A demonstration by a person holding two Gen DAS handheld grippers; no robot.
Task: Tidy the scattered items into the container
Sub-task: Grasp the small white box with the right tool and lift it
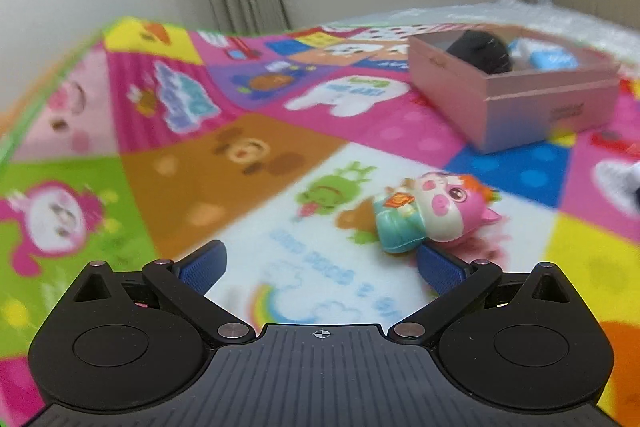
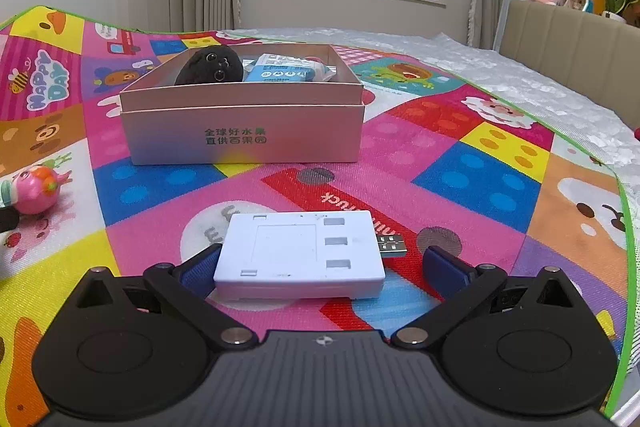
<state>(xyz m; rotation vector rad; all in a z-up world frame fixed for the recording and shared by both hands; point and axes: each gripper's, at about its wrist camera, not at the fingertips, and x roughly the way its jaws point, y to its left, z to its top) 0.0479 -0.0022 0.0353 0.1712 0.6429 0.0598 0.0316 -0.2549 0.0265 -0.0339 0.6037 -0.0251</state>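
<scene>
A pink cardboard box (image 2: 244,135) stands on the colourful play mat; it also shows in the left wrist view (image 1: 516,111). Inside lie a black plush (image 2: 210,69) and a blue-white packet (image 2: 280,71). A pink pig figurine (image 1: 428,211) lies on the mat just ahead of my left gripper (image 1: 320,263), close to its right finger; the gripper is open and empty. A white flat USB device (image 2: 300,255) lies between the fingers of my right gripper (image 2: 322,263), which is open around it, with the left finger near its edge.
The play mat (image 2: 440,155) covers a bed with a white quilt (image 2: 540,83) at the right. A beige headboard (image 2: 572,39) with plush toys stands at the far right. Curtains and a window are behind. The pig figurine also shows at the left of the right wrist view (image 2: 38,189).
</scene>
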